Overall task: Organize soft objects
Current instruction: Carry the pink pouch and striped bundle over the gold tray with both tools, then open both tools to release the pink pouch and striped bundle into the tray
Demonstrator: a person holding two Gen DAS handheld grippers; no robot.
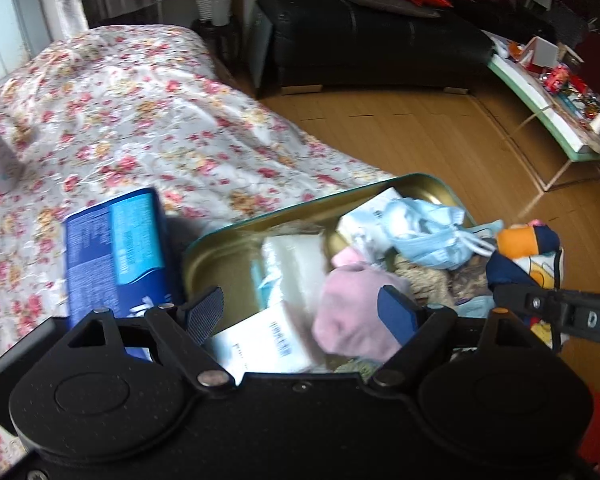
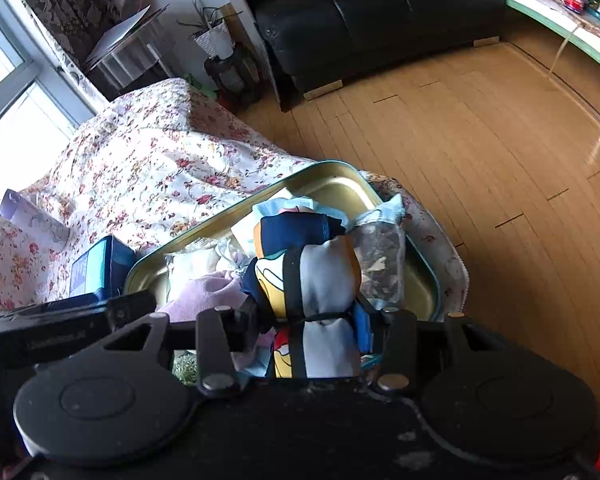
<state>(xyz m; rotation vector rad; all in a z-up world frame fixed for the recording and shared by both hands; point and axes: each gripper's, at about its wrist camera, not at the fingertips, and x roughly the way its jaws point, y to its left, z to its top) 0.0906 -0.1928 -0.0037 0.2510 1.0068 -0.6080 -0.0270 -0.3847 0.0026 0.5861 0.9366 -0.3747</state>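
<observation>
Two grippers over the tin (image 2: pixel 342 172): your right gripper (image 2: pixel 314 322) clamps the cartoon-print bundle (image 2: pixel 320 276) above it — lower it inside before releasing; left gripper (image 1: pixel 304 300) hangs open, empty, over the pink cloth (image 1: pixel 352 308).

One gold tin (image 1: pixel 236 236) sits on the flowered bedspread (image 1: pixel 140 120), one blue box (image 1: pixel 116 252) just left of it. Inside: one pink cloth (image 1: pixel 352 308), one cartoon-print bundle (image 2: pixel 320 280), at least two white packets (image 1: pixel 296 264), some pale blue face masks (image 1: pixel 428 232), number unclear.
</observation>
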